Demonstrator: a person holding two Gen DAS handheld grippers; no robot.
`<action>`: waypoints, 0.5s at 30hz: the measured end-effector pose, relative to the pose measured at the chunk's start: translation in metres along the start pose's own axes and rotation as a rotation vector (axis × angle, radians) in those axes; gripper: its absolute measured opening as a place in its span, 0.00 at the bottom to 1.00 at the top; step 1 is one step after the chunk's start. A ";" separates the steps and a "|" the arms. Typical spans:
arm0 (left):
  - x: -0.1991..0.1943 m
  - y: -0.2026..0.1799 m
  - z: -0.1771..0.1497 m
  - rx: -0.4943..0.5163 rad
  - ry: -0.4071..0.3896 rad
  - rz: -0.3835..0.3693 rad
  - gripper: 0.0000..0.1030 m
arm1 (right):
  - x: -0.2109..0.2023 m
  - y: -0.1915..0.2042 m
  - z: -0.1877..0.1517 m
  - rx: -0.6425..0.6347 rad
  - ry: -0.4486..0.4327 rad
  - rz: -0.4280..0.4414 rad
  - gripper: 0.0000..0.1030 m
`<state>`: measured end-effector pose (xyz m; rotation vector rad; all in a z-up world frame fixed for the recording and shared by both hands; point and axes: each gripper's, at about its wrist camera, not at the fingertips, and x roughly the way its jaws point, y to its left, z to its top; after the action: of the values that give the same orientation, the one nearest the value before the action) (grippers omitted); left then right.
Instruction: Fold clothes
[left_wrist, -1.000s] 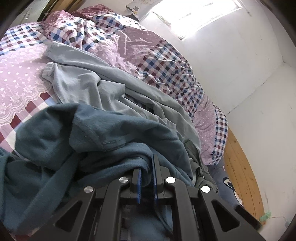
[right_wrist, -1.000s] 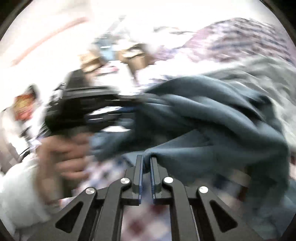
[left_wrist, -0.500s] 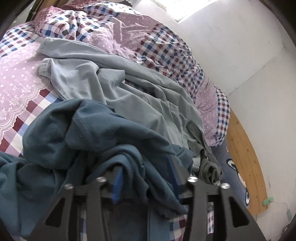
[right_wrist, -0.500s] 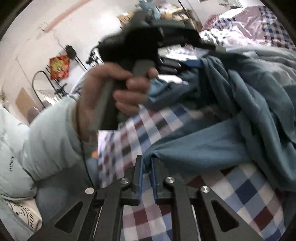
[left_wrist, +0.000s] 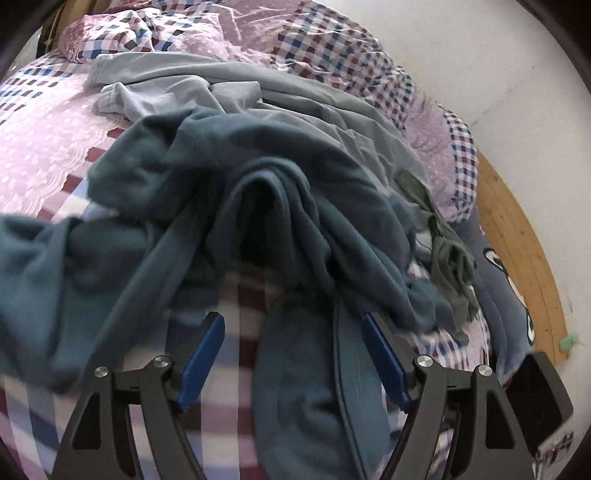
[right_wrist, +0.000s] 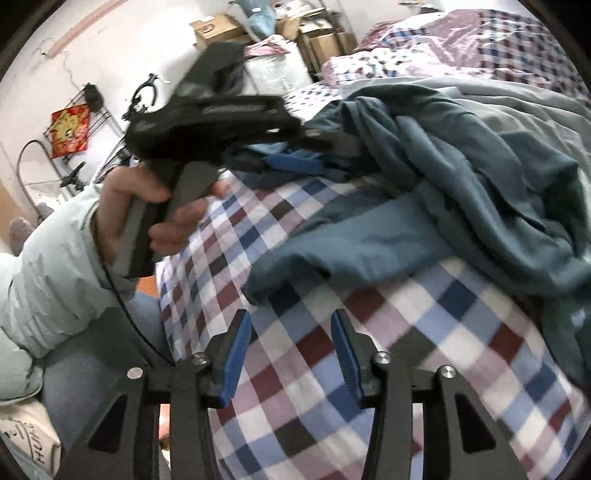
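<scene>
A dark teal garment (left_wrist: 236, 177) lies rumpled on the checked bed sheet (left_wrist: 236, 295); it also shows in the right wrist view (right_wrist: 461, 177). My left gripper (left_wrist: 291, 321) is open, its blue pads apart just in front of the garment's folds, holding nothing. In the right wrist view the left gripper (right_wrist: 295, 151) is held in a hand at the garment's near edge. My right gripper (right_wrist: 291, 321) is open and empty above the bare checked sheet (right_wrist: 369, 369), a little short of the garment's loose flap (right_wrist: 332, 254).
A pale grey-blue garment (left_wrist: 288, 96) lies behind the teal one, with an olive piece (left_wrist: 450, 266) at its right. A checked quilt (left_wrist: 332, 40) is heaped by the wall. Wood floor (left_wrist: 524, 236) lies right of the bed. Cardboard boxes (right_wrist: 218, 27) stand beyond.
Both grippers have opened and let go of the teal garment, which has dropped onto the sheet. The left gripper has pulled back from the cloth.
</scene>
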<state>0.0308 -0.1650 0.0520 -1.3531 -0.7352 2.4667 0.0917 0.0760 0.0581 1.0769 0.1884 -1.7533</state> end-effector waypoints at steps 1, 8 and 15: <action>-0.005 0.001 -0.006 0.002 -0.002 -0.007 0.78 | -0.003 0.001 -0.004 0.014 -0.009 -0.022 0.47; -0.027 0.037 -0.054 -0.169 0.018 -0.118 0.78 | -0.020 0.008 -0.031 0.115 -0.095 -0.166 0.47; -0.017 0.042 -0.100 -0.339 0.083 -0.289 0.78 | -0.034 0.020 -0.044 0.193 -0.180 -0.174 0.47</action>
<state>0.1249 -0.1765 -0.0032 -1.3337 -1.2735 2.1143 0.1359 0.1142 0.0643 1.0572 0.0002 -2.0476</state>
